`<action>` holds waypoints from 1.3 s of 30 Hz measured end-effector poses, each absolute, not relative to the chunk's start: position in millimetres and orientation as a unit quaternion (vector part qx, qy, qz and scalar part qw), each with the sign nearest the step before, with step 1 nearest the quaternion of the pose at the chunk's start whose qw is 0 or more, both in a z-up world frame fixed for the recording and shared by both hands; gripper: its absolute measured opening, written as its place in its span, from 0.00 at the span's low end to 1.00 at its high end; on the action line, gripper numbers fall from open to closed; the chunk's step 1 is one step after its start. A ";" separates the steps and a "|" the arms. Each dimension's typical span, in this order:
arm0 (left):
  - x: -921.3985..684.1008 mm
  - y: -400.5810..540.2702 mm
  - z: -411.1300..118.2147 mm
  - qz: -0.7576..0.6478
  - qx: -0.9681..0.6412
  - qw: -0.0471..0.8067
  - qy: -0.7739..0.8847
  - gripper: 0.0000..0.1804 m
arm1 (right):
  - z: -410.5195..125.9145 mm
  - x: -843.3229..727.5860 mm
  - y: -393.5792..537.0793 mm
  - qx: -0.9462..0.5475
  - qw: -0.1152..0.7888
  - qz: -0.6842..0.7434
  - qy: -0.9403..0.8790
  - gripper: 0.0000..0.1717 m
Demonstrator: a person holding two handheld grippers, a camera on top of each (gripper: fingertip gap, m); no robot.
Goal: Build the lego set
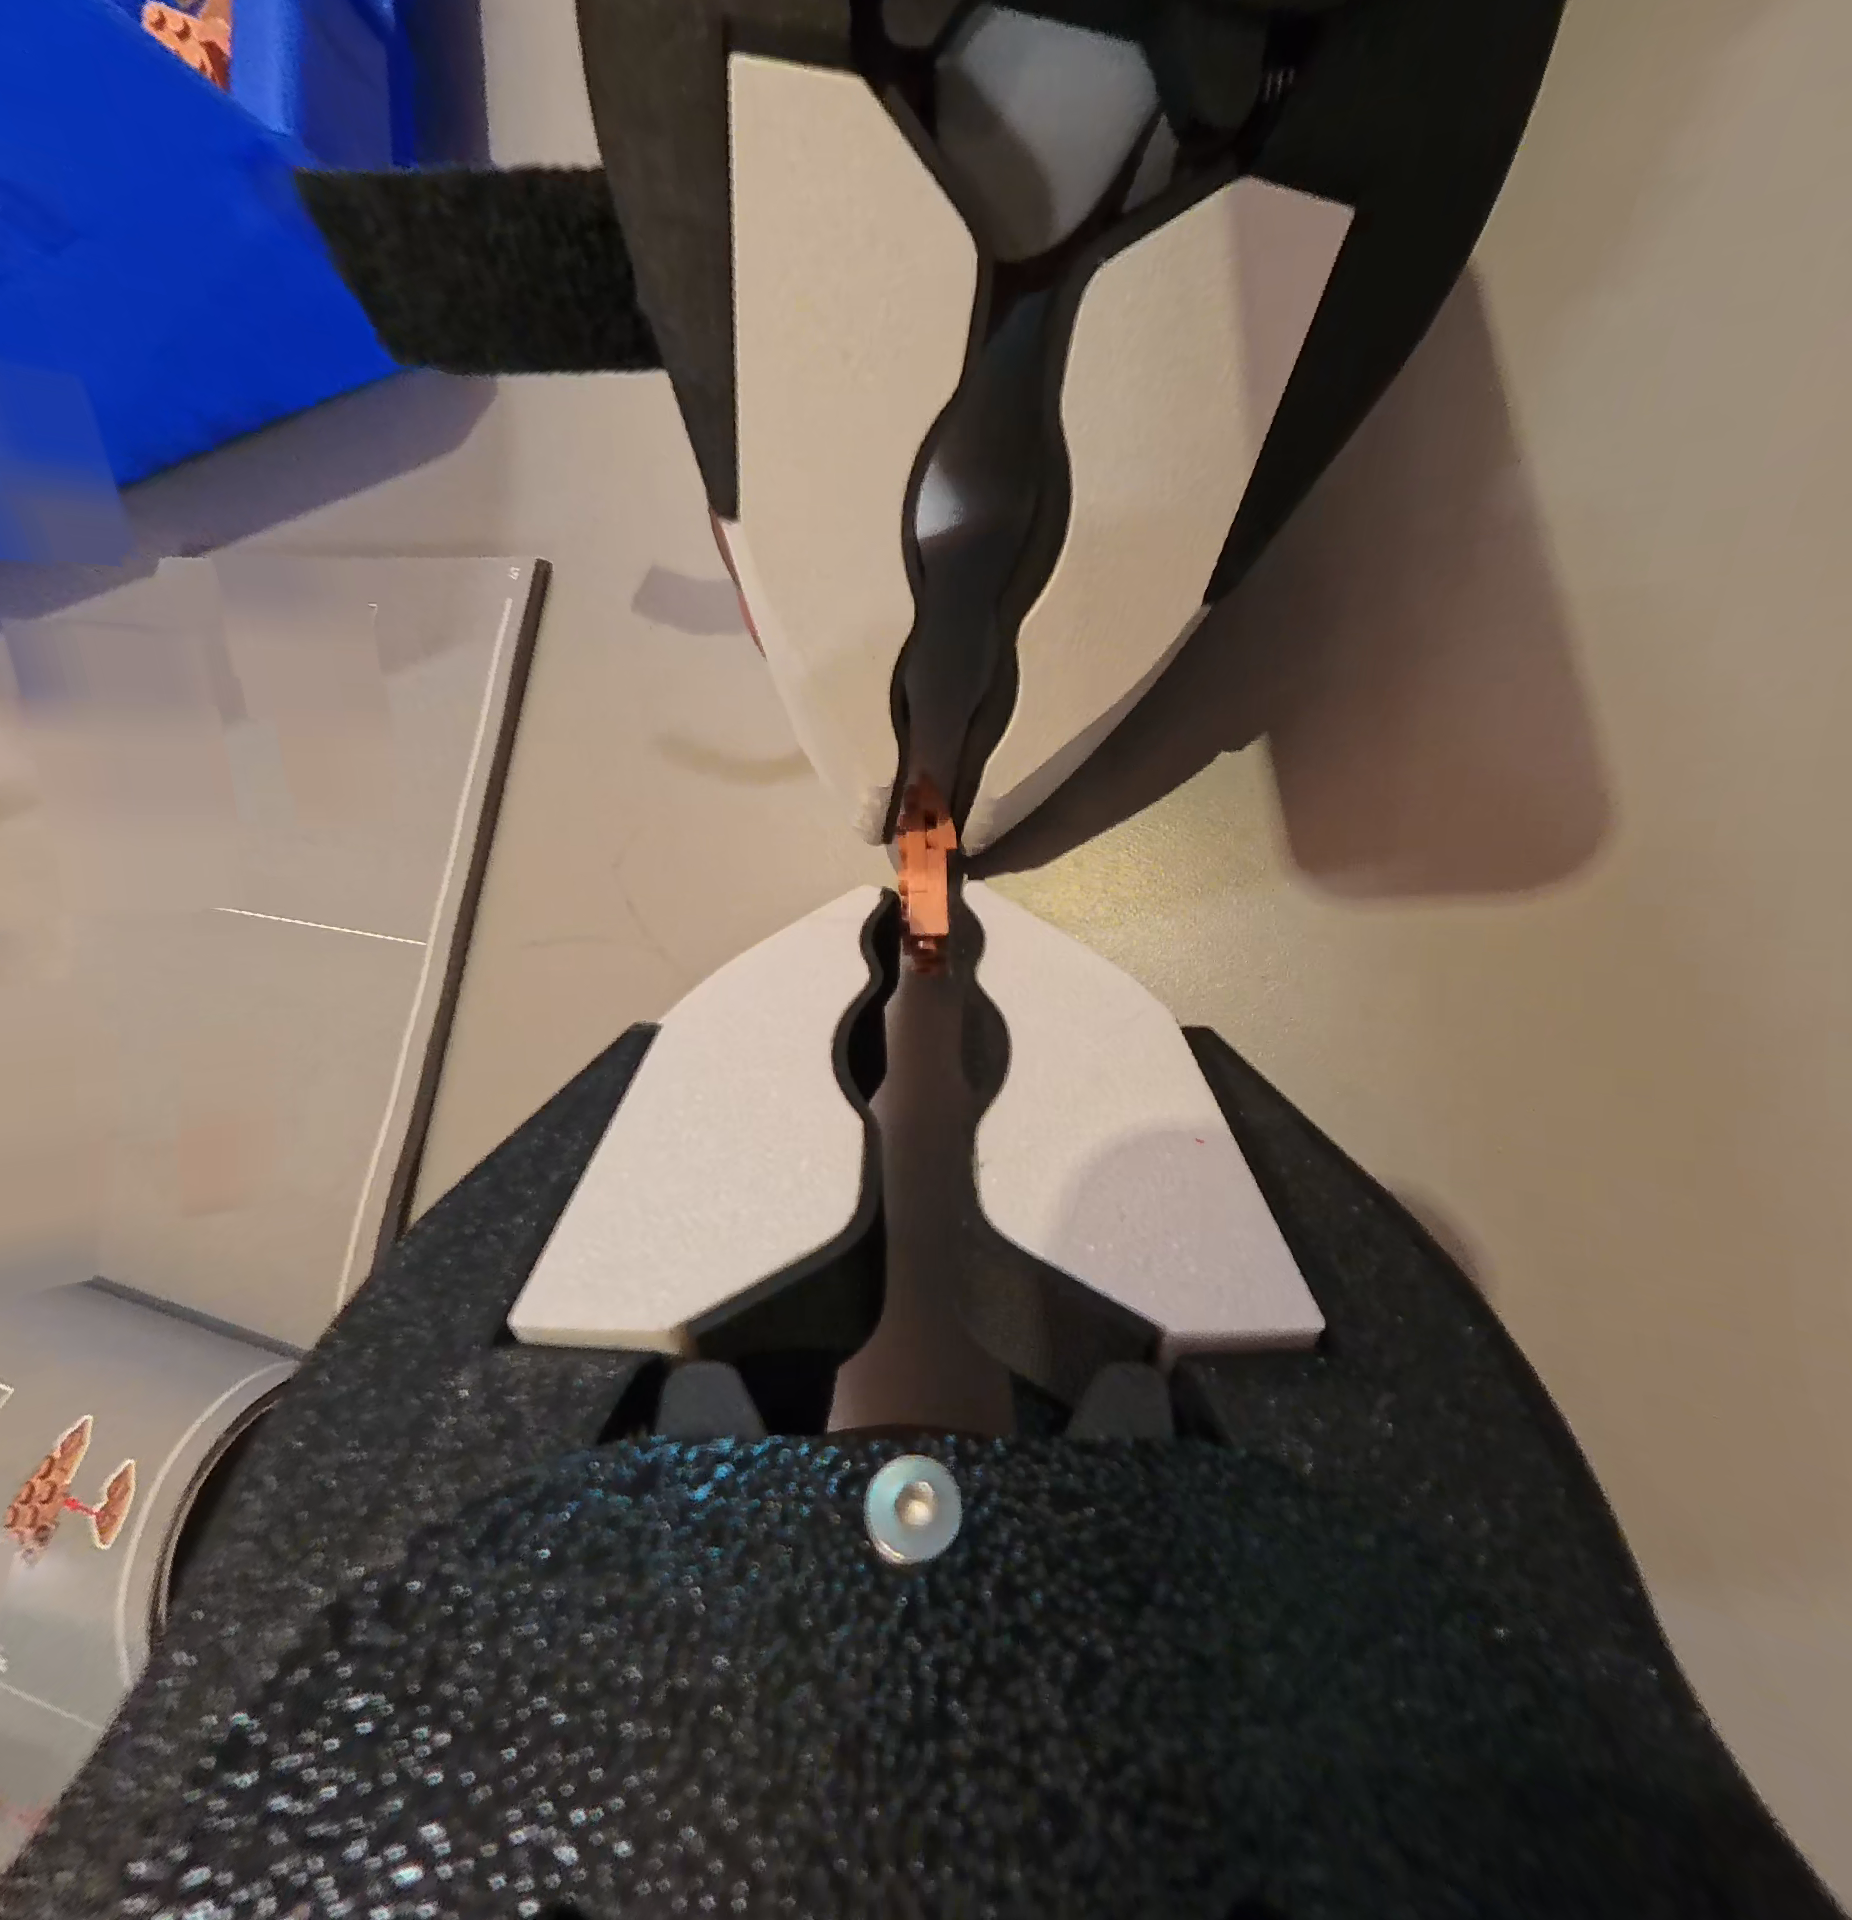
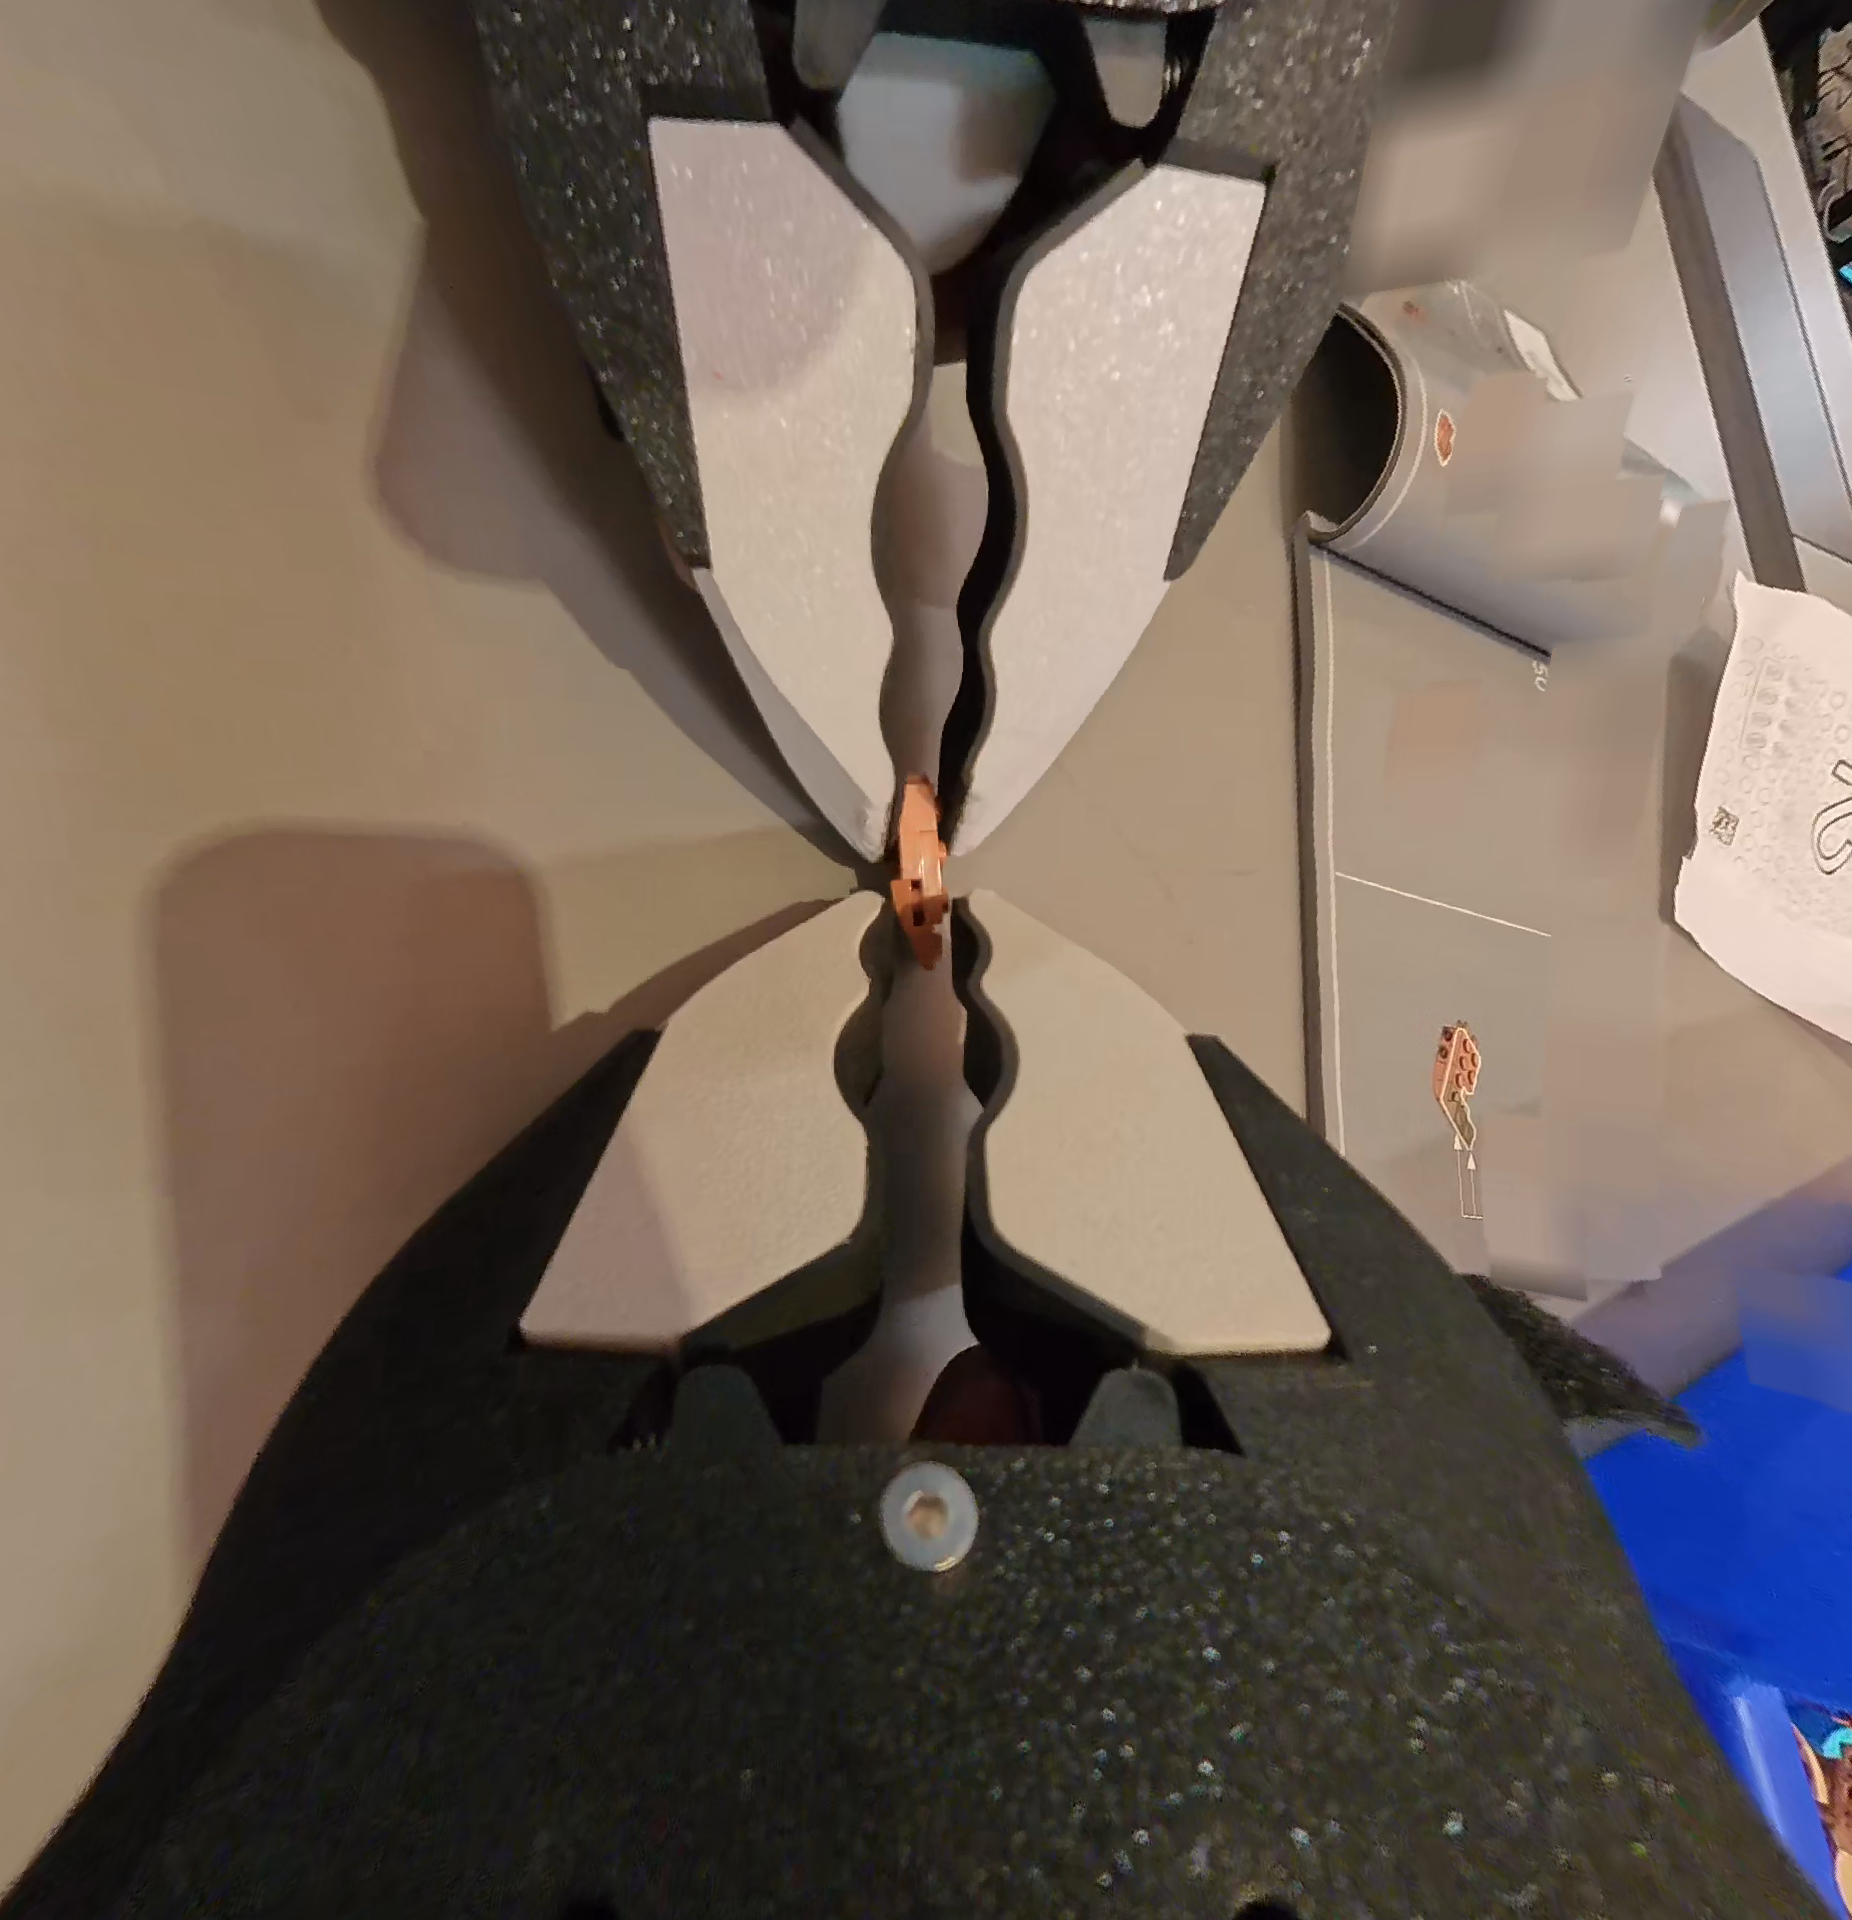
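Beige tabletop [image 1: 1524, 1039] below me; my left gripper [image 1: 927, 935] and right gripper [image 2: 922, 935] meet tip to tip, both clamped on one small orange brick piece [image 1: 924, 883], beside the booklet [image 1: 278, 935].

Beige table [image 1: 1524, 623] — booklet [image 1: 278, 831], blue bin [image 1: 122, 312]

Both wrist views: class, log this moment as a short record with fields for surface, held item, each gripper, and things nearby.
Surface: beige tabletop
Held item: small orange-brown brick piece, above the tabletop
Left gripper: fingertips closed on one end
Right gripper: fingertips closed on the other end, tip to tip with the left
Nearby: grey instruction booklet, blue bin, white printed bag
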State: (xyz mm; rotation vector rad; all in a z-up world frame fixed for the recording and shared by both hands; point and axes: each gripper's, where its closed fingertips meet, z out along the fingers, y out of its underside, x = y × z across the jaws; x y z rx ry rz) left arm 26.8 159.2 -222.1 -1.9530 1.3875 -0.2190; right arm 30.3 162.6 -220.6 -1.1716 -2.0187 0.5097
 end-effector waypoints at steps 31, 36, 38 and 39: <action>35.3 149.8 -223.2 -0.095 -0.716 0.363 0.589 0.05 | -221.6 38.7 153.4 -0.430 0.326 0.219 -0.813 0.05; 37.2 148.3 -223.5 -0.093 -0.708 0.364 0.598 0.05 | -221.7 40.8 151.8 -0.440 0.306 0.229 -0.813 0.05; 37.4 148.5 -223.4 -0.091 -0.706 0.365 0.600 0.05 | -221.7 40.9 151.9 -0.442 0.304 0.230 -0.812 0.05; 37.6 148.0 -223.5 -0.091 -0.704 0.365 0.602 0.05 | -221.7 41.2 151.2 -0.443 0.301 0.232 -0.812 0.05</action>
